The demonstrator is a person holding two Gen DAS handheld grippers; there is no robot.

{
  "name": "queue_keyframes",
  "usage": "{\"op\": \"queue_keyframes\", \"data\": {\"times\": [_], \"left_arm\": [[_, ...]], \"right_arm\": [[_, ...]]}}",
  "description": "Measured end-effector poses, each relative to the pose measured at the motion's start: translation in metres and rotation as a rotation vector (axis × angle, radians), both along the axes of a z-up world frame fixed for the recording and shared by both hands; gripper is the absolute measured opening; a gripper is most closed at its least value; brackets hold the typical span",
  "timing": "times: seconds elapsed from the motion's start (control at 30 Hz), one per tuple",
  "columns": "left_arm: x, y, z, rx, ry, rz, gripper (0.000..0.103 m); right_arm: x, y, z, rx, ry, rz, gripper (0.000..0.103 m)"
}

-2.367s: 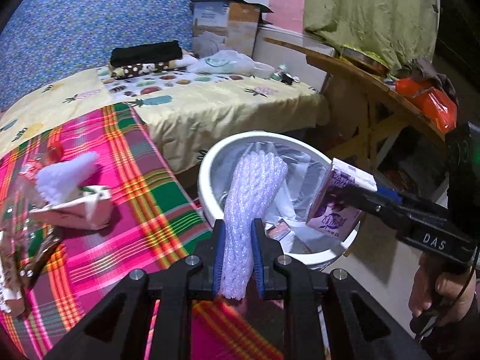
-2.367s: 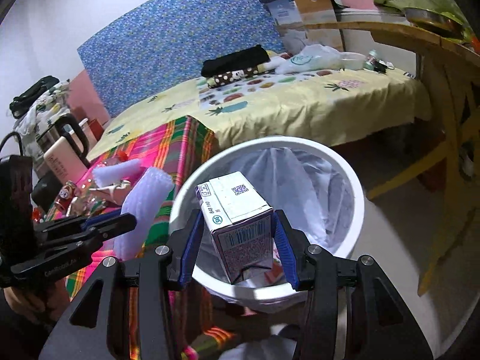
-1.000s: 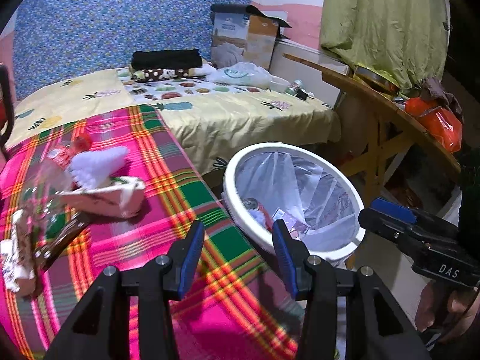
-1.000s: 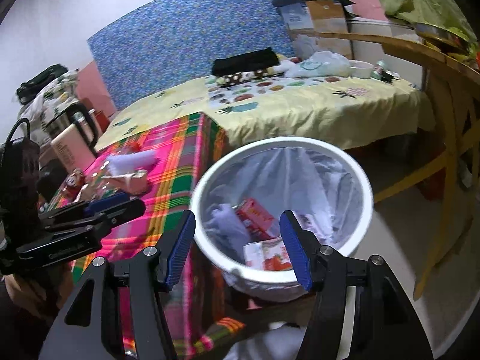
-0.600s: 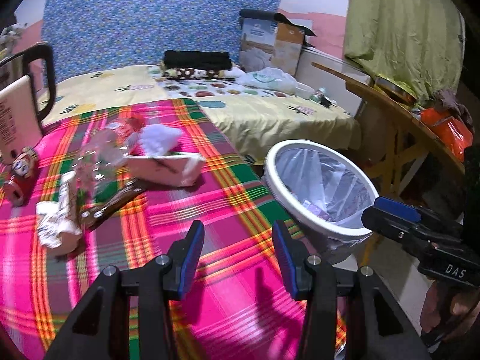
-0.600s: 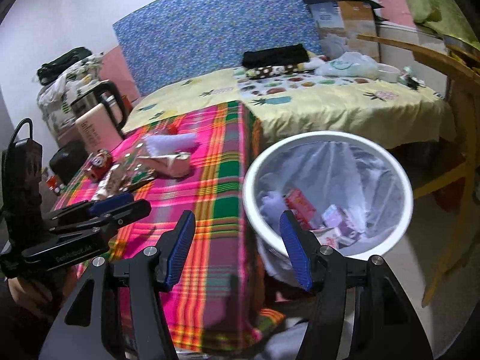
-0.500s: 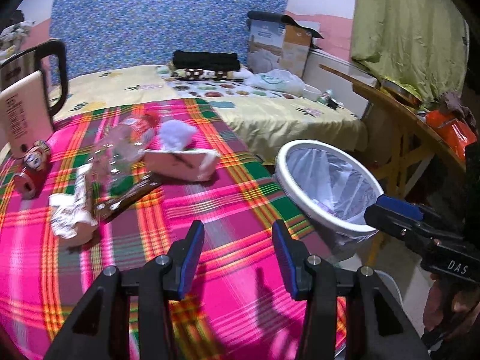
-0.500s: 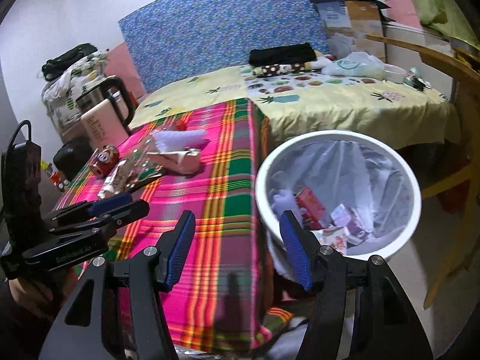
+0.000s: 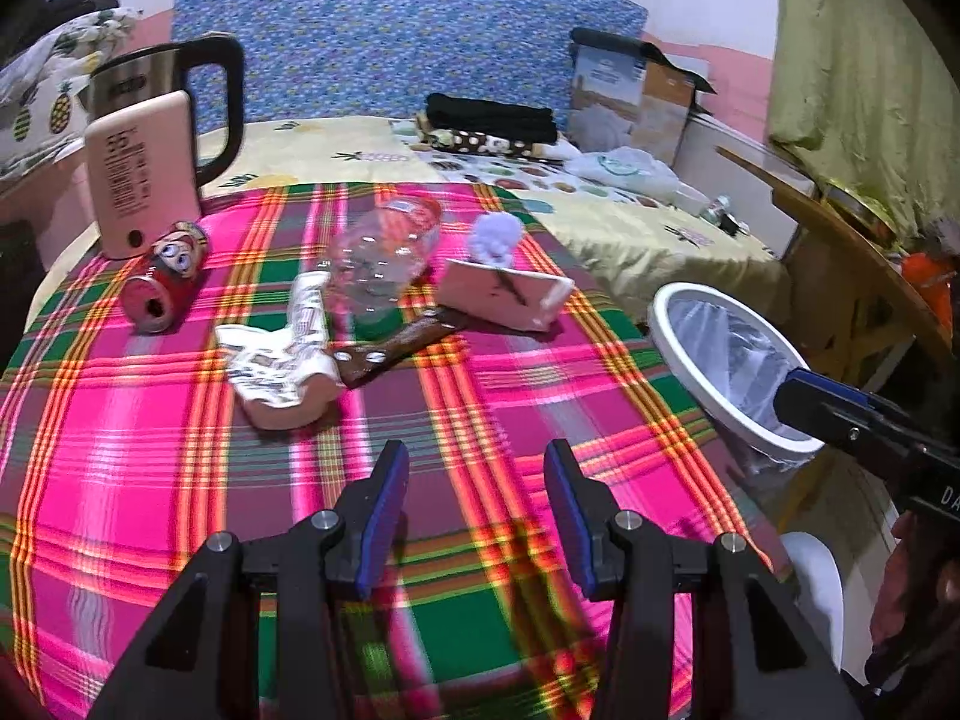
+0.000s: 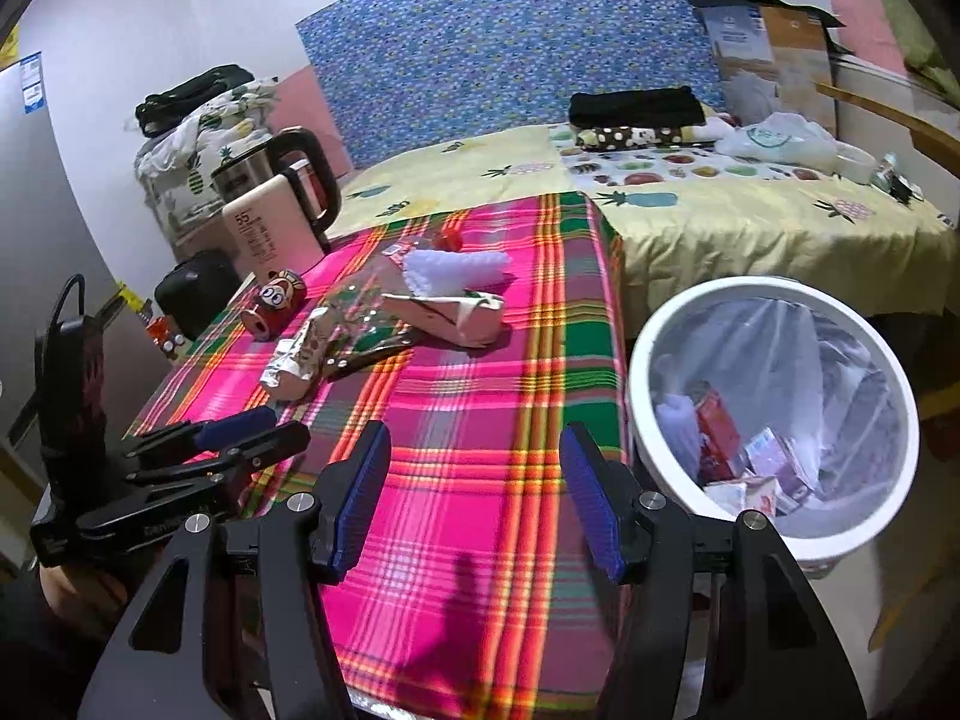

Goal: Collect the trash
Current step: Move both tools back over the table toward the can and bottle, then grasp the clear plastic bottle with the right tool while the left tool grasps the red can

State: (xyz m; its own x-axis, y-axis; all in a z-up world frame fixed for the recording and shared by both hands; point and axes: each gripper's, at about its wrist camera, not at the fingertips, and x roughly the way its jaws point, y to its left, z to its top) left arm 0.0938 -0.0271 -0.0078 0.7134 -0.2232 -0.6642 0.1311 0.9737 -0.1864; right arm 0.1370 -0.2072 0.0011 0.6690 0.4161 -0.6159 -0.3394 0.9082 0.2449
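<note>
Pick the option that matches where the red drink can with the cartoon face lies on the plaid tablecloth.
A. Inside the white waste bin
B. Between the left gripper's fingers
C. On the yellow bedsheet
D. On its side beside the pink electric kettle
D: the red drink can with the cartoon face lies on its side on the plaid tablecloth, right beside the pink electric kettle.

Black angular gripper frames, left gripper (image 9: 477,510) and right gripper (image 10: 474,498); blue ribbed pads inside the fingers, silver screws just behind them.
</note>
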Motion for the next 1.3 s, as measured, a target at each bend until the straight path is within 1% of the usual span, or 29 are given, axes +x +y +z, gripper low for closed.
{"op": "queue_keyframes", "data": {"times": [0.33, 0.67, 0.97, 1.17, 1.3], "left_arm": [[0.011, 0.034, 0.004, -0.004, -0.003, 0.085, 0.049], [0.025, 0.075, 0.007, 0.012, -0.016, 0.176, 0.049], [0.047, 0.123, 0.009, 0.038, -0.025, 0.253, 0.058], [0.069, 0.146, 0.013, 0.068, -0.039, 0.273, 0.064], [0.086, 0.159, 0.014, 0.075, -0.044, 0.281, 0.069]], "right_arm": [[0.011, 0.021, -0.001, -0.031, 0.013, 0.052, 0.060], [0.027, 0.044, 0.003, -0.020, 0.022, 0.094, 0.060], [0.043, 0.073, 0.006, 0.032, 0.023, 0.104, 0.060], [0.062, 0.097, 0.009, 0.055, 0.030, 0.113, 0.060], [0.077, 0.113, 0.006, 0.066, 0.057, 0.117, 0.060]]}}
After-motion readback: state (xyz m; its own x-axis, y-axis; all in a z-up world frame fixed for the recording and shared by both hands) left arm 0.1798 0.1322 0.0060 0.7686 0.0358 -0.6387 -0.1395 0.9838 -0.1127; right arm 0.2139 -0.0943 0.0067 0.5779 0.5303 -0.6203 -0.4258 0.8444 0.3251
